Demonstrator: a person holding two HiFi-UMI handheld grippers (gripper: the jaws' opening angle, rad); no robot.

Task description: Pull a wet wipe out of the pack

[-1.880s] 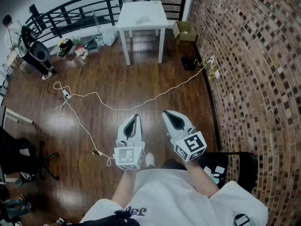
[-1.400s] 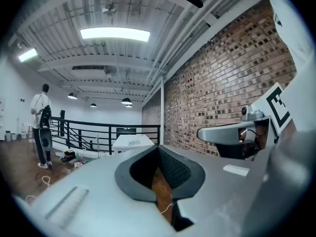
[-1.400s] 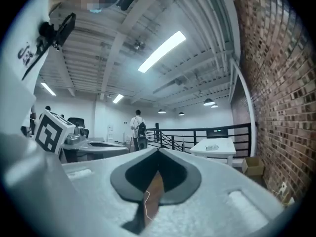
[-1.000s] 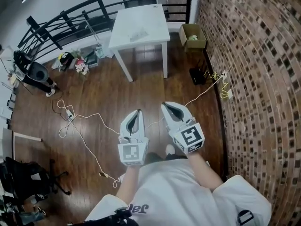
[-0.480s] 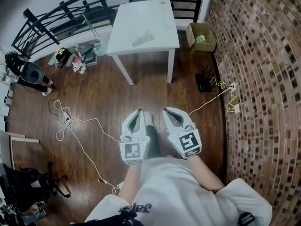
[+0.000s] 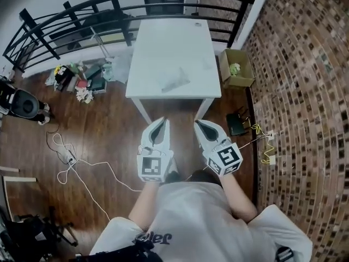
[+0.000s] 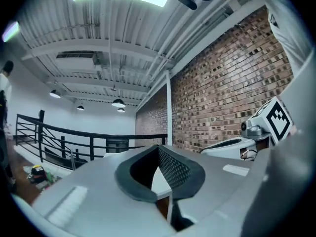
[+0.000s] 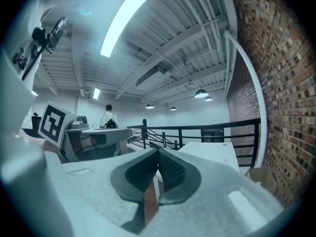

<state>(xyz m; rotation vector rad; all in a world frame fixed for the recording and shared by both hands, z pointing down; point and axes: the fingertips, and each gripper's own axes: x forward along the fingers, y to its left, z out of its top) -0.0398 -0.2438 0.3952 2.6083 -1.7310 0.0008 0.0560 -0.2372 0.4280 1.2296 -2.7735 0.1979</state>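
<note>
A: Fingers?
B: I had the left gripper (image 6: 161,123) pressed together, nothing between; right gripper (image 6: 199,124) the same, empty.
A: Pack?
B: Flat pale pack (image 6: 175,82), wipes by my guess, lay on the white table (image 6: 158,42); ahead of both tips, well apart, roughly between them; long axis slanted toward the right fingers' side; left looked slightly nearer.

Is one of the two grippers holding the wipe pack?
No, the wipe pack lies on the white table, apart from the left gripper and the right gripper.
</note>
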